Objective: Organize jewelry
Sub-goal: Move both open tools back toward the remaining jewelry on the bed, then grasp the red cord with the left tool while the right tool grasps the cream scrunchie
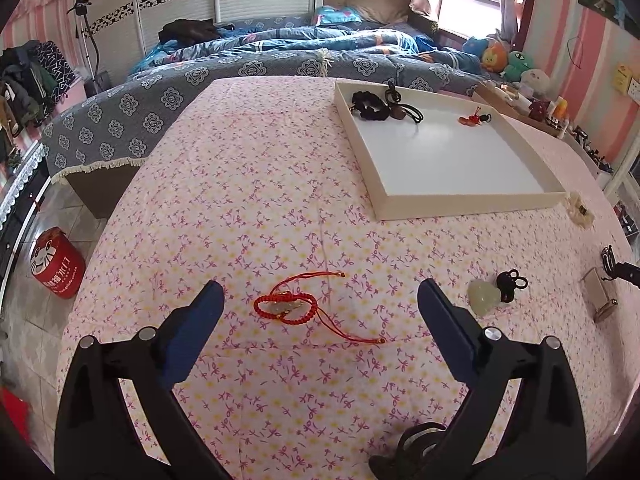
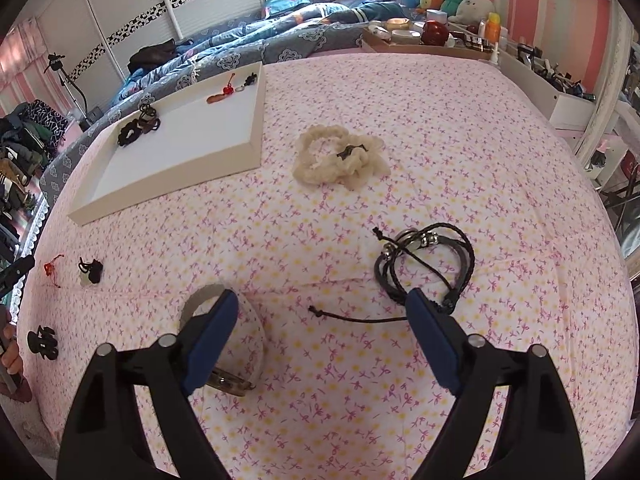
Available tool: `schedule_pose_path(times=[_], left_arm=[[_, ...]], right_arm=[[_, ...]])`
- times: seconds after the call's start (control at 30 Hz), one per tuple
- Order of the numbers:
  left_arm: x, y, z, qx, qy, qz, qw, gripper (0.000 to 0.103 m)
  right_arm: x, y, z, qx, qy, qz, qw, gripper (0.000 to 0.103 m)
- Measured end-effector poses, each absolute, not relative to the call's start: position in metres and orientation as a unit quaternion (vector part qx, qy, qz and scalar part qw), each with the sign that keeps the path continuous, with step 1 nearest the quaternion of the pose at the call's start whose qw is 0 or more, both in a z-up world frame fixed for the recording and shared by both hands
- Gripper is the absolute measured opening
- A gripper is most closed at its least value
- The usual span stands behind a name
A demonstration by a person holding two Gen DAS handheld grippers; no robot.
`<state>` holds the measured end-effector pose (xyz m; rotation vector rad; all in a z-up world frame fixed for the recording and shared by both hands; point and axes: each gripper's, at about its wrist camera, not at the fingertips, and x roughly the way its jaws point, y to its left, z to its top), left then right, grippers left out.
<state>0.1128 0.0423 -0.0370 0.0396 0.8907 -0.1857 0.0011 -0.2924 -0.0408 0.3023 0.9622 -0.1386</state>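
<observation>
A red braided cord bracelet [image 1: 289, 307] lies on the pink flowered cloth just ahead of my open, empty left gripper [image 1: 320, 300]. A pale green jade pendant with a black knot [image 1: 494, 293] lies to its right. The white tray [image 1: 460, 207] at the back right holds black hair ties [image 1: 370, 106] and a red charm [image 1: 472, 119]. My right gripper [image 2: 322, 304] is open and empty. A black braided leather bracelet [image 2: 428, 264] lies just ahead of its right finger. A cream scrunchie [image 2: 336, 157] lies farther off. The tray also shows in the right wrist view [image 2: 168, 184].
A round cream case [image 2: 240, 344] sits under my right gripper's left finger. A black clip [image 2: 43, 342] lies at the table's left edge. A bed with a blue quilt [image 1: 280, 52] stands behind the table. A cluttered shelf [image 2: 460, 36] lines the right. A red bin [image 1: 58, 266] stands on the floor.
</observation>
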Motion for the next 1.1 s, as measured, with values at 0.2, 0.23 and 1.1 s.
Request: schedule_pose_path(times=[0.2, 0.23, 1.1], left_arm=[[0.120, 0.040, -0.042, 0.020, 0.443, -0.094, 0.892, 0.086], [0.121, 0.040, -0.043, 0.019, 0.443, -0.095, 0.891, 0.086], [0.142, 0.038, -0.076, 0.035, 0.491, -0.091, 0.866, 0.061]], right_arm=[[0.009, -0.303, -0.038, 0.155, 0.457, -0.077, 0.872, 0.085], [0.012, -0.304, -0.036, 0.155, 0.456, -0.078, 0.873, 0.084], [0.122, -0.339, -0.065, 0.170, 0.483, -0.132, 0.849, 0.068]])
